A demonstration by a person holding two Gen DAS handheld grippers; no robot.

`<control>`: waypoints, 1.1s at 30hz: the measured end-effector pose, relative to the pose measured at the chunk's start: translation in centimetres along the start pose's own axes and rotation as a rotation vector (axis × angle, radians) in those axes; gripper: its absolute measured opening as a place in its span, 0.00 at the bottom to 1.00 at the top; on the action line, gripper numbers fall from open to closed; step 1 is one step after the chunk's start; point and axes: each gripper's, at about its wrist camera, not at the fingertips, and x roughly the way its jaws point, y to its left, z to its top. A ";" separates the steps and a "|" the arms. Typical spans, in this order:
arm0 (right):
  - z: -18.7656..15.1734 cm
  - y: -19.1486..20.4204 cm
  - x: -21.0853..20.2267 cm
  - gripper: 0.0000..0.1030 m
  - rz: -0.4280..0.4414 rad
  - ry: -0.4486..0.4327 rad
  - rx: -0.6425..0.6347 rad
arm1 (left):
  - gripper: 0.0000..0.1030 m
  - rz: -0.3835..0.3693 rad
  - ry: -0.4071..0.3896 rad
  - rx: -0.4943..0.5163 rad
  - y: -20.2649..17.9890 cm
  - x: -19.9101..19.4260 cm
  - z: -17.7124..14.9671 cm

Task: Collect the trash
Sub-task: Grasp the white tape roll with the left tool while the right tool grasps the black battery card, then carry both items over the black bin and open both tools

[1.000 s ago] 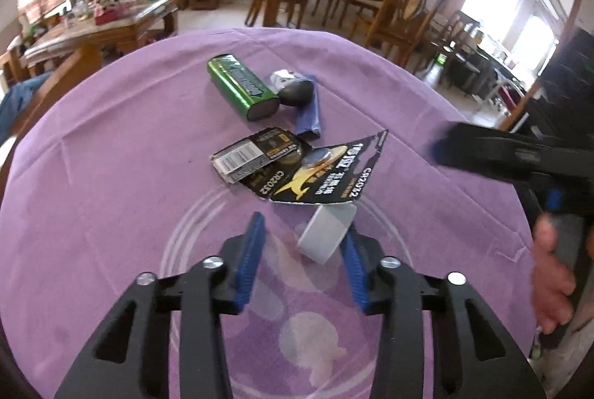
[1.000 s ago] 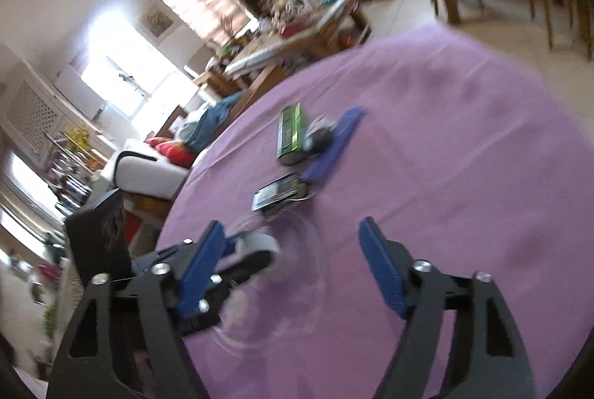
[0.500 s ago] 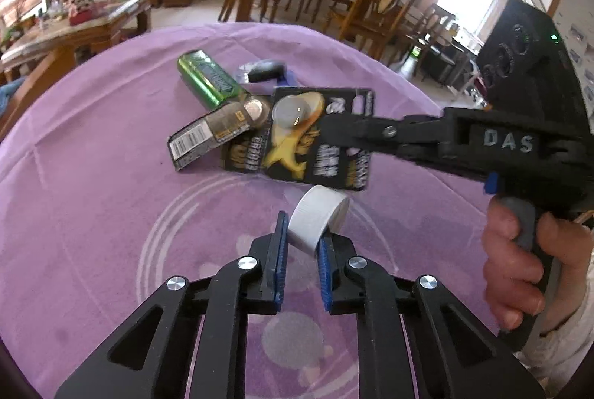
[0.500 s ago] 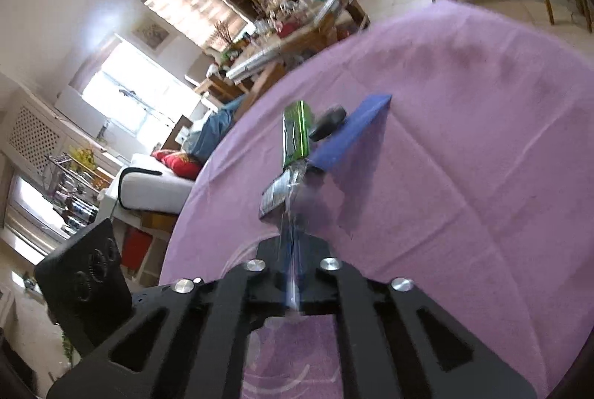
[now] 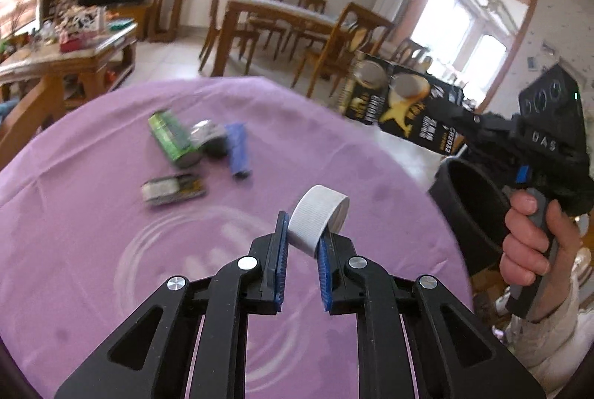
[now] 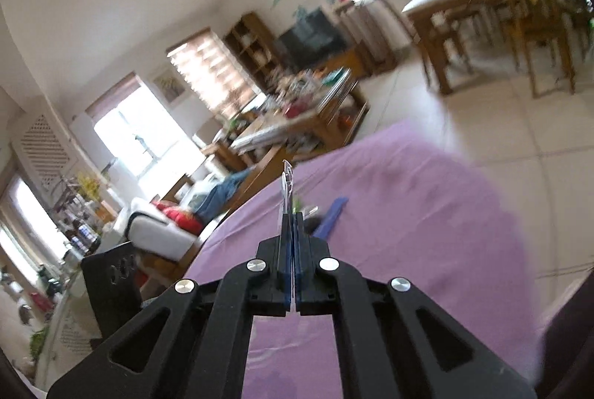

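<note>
1. The purple table point(image 5: 92, 213) fills the lower left of my left wrist view, and four pieces of trash are still on it. In the earlier views the black card lay flat among them; it is gone from the cloth now.
2. The black bin point(image 5: 471, 209) has come into sight at the right edge of the left view, just below my right gripper point(image 5: 451, 118). I judge it is the drop point.
3. The black battery card point(image 5: 404, 105) is now lifted into the upper right of the left view, clenched by the right gripper; half a second ago it was low over the table. In the right wrist view I see it edge-on point(image 6: 286, 183).
4. The white cap point(image 5: 319, 217) sits centre frame, pinched in my left gripper point(image 5: 301, 232), lifted clear of the cloth it sat on a second ago.
5. Left behind in the upper left: green battery point(image 5: 172, 139), grey lump point(image 5: 209, 139), blue strip point(image 5: 237, 150), small wrapper point(image 5: 172, 189).
</note>
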 end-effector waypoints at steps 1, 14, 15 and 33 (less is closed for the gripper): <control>0.2 -0.6 -1.4 0.01 -0.025 -0.030 -0.009 | 0.14 -0.017 -0.013 0.006 -1.2 0.2 0.3; 0.0 -11.3 -15.9 0.01 -0.319 -0.281 0.038 | 0.14 -0.231 -0.006 0.179 -19.4 8.8 1.2; -0.2 -12.1 -16.7 0.01 -0.339 -0.290 0.047 | 0.14 -0.248 0.001 0.191 -20.7 9.5 1.2; -4.9 -21.5 -23.1 0.02 -0.452 -0.327 0.211 | 0.15 -0.340 0.150 0.325 -33.7 21.0 -1.4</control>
